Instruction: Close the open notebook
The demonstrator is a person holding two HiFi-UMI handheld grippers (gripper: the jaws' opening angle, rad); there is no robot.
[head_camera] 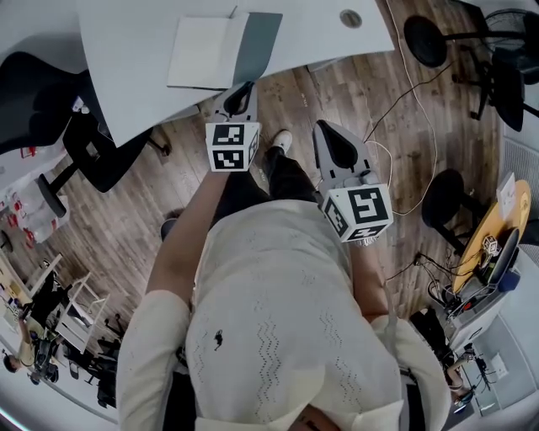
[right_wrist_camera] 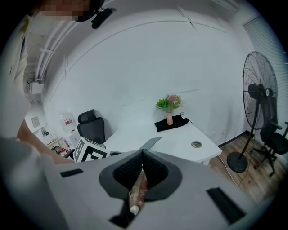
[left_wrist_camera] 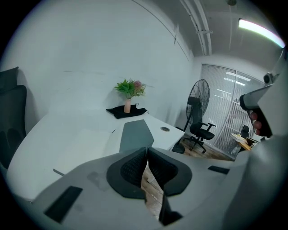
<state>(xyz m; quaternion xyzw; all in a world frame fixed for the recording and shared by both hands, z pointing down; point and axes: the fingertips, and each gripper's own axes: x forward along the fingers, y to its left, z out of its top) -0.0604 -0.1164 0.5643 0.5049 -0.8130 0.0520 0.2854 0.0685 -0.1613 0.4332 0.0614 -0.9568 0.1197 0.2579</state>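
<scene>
An open notebook (head_camera: pixel 221 49) lies on the white desk (head_camera: pixel 135 76), its white page to the left and its grey cover (head_camera: pixel 257 44) to the right. The left gripper view shows the same grey cover (left_wrist_camera: pixel 135 134) just beyond the jaws. My left gripper (head_camera: pixel 238 98) hangs at the desk's front edge below the notebook, jaws shut and empty. My right gripper (head_camera: pixel 336 151) is over the wooden floor, further from the desk, also shut on nothing. In the right gripper view the notebook cover (right_wrist_camera: pixel 150 143) peeks above the jaws.
A black office chair (head_camera: pixel 59 126) stands left of the desk. A fan base (head_camera: pixel 425 39) and a stool (head_camera: pixel 444 195) stand at the right, with cables on the floor. A small plant vase (left_wrist_camera: pixel 128 104) on a black cloth sits at the desk's far end, near a cable grommet (head_camera: pixel 350 18).
</scene>
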